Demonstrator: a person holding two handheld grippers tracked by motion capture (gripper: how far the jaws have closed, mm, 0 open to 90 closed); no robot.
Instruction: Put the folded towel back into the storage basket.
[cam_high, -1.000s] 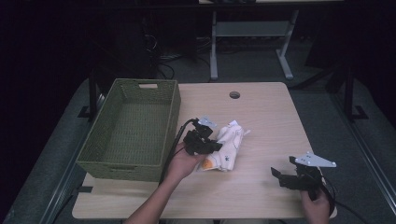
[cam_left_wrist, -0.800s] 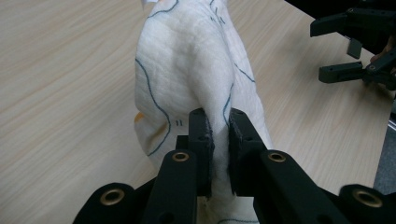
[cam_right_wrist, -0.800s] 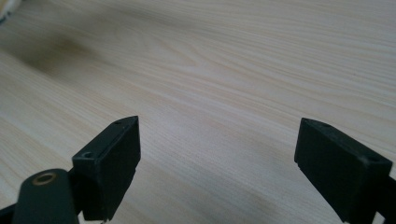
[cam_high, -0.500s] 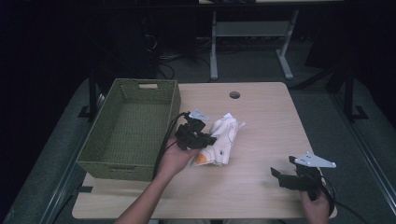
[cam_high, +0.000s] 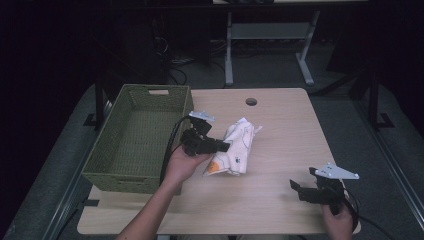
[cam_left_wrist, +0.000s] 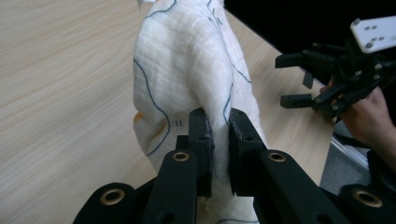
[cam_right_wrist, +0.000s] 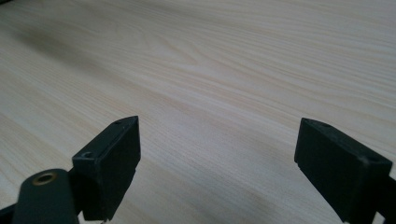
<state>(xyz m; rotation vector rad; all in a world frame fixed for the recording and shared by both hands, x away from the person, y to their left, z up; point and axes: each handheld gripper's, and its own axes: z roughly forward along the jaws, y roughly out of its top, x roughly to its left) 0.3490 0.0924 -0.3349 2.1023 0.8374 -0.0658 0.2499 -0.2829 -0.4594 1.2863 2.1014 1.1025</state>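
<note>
Since the earlier frames, the left gripper (cam_high: 224, 146) has lifted the white cloth (cam_high: 235, 150) a little off the wooden table (cam_high: 280, 125) and carried it nearer to the green basket (cam_high: 137, 140); the right gripper (cam_high: 302, 189) has kept its place.

Nearest to the left gripper, in the left gripper view, its two black jaws are pressed together on a fold of the white cloth (cam_left_wrist: 191, 70), which rises just in front of the pads and hangs down at both sides of them. This cloth has thin blue lines and a small orange spot. Below and behind it is the bare table (cam_left_wrist: 60, 84). Farther away from this gripper, beyond the cloth, the right gripper (cam_left_wrist: 294, 79) is seen in the person's other hand, well apart from the cloth.

Its jaws are spread wide in the right gripper view (cam_right_wrist: 217, 154), with just the table surface (cam_right_wrist: 210, 70) between them. In the high view, the basket stands just beside the left gripper, at the side away from the cloth.
</note>
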